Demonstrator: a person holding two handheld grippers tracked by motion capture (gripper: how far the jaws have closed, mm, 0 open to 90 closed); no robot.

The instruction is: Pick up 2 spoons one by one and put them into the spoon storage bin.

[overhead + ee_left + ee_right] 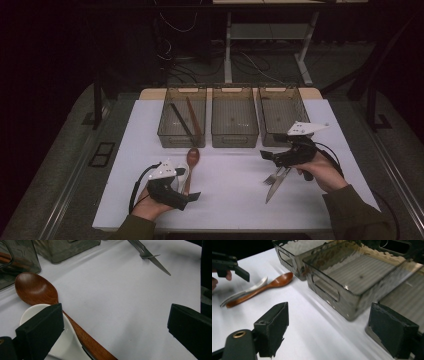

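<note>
Left gripper (187,197): low at near-left table edge, jaws wide apart, holding nothing.
White spoon (65,340): beside wooden spoon (37,290), just by that gripper.
Right gripper (267,155): raised, tilted down-left, gaping, empty.
Fork (270,177), knife (276,186): below it.
Bins (234,140): behind.

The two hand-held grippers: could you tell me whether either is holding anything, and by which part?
Nothing is held. The left hand-held gripper and the right hand-held gripper both have open jaws with nothing between them.
</note>
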